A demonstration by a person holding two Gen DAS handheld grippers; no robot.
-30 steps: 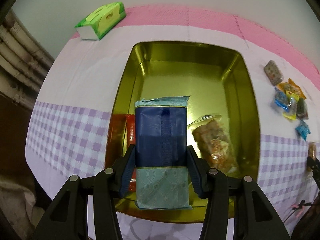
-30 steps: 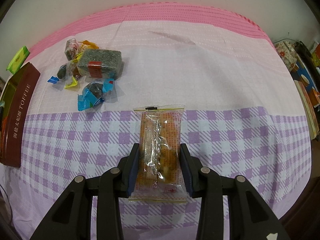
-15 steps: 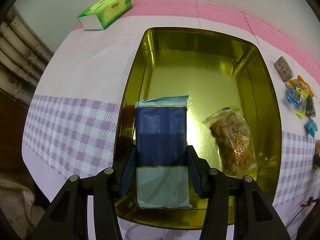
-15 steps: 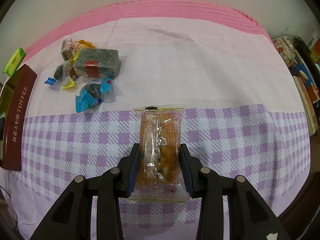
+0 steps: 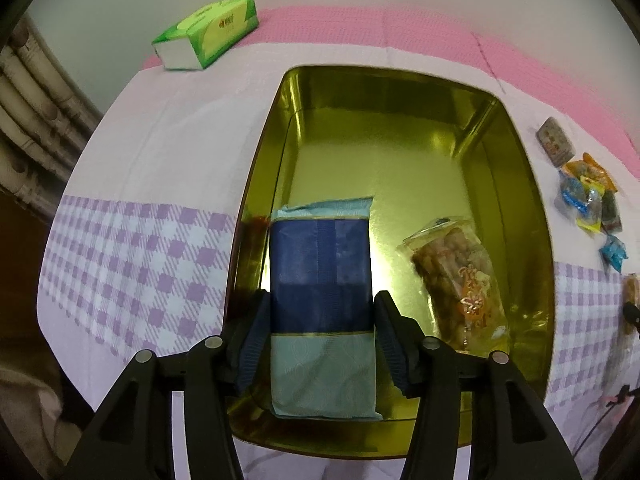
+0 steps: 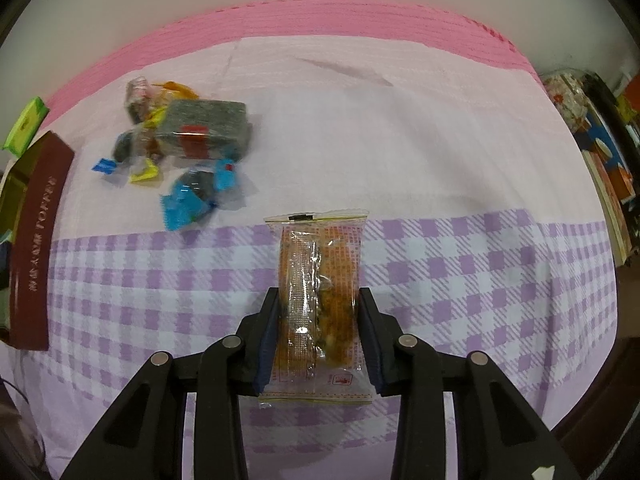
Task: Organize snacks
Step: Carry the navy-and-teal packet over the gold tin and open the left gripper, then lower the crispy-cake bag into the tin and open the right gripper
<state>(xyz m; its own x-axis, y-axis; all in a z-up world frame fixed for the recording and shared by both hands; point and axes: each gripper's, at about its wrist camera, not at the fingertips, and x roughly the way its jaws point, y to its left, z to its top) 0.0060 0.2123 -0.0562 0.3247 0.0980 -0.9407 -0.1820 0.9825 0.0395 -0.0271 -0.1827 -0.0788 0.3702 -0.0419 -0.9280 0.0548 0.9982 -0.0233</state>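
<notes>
Left wrist view: the left hand-held gripper (image 5: 320, 340) is opening its jaws around the blue packet (image 5: 322, 300), which sits between them over the gold tin's (image 5: 532, 240) near left corner; best let it drop flat before lifting away. The right hand-held gripper (image 6: 318, 340) is clamped on the orange snack bar (image 6: 318, 292), closing tighter, above the checked worktop (image 6: 480, 280).

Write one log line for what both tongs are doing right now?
left tongs: opening, blue packet between them over gold tin | right tongs: shut on orange snack packet above checked cloth
</notes>
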